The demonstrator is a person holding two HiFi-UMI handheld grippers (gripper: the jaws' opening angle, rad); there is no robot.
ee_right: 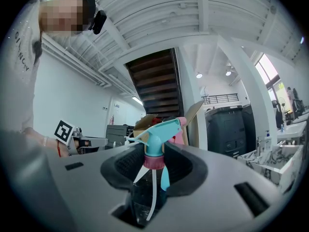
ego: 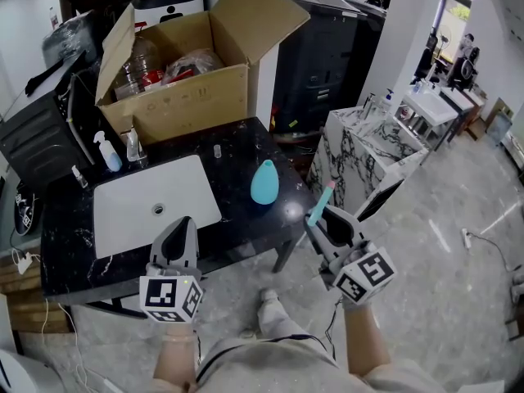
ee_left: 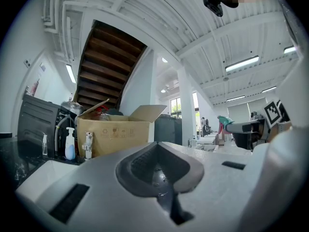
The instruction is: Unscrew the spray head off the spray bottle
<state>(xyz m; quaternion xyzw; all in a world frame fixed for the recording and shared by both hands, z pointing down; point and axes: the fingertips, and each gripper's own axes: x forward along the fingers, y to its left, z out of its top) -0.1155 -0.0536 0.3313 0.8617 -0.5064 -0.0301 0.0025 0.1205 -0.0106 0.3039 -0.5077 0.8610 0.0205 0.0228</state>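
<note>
Standing at the back left of the black marbled countertop (ego: 65, 248), a small blue pump bottle (ego: 109, 154) is seen just beside a clear one (ego: 133, 144), with an open cardboard box (ego: 176, 97) behind them. A white sink basin (ego: 123, 211) is set into the countertop further forward. At the basin's near edge the left gripper (ego: 182, 222) is held level; its jaws are pressed fully together and nothing is caught between them. To the right of the basin the teal spray bottle (ego: 264, 182) is seen upright on the countertop with its neck bare, touched by neither gripper. Further right, off the corner of the countertop, the right gripper (ego: 322, 226) is held level with its jaws closed part-way on the spray head (ee_right: 157, 134). The pink collar (ee_right: 153, 162) is gripped between the pads, the teal nozzle is shown above them, and the trigger and the white dip tube (ee_right: 153, 192) are seen hanging down inside the jaws. A white marbled counter (ego: 368, 150) is visible beyond, on the right.
</note>
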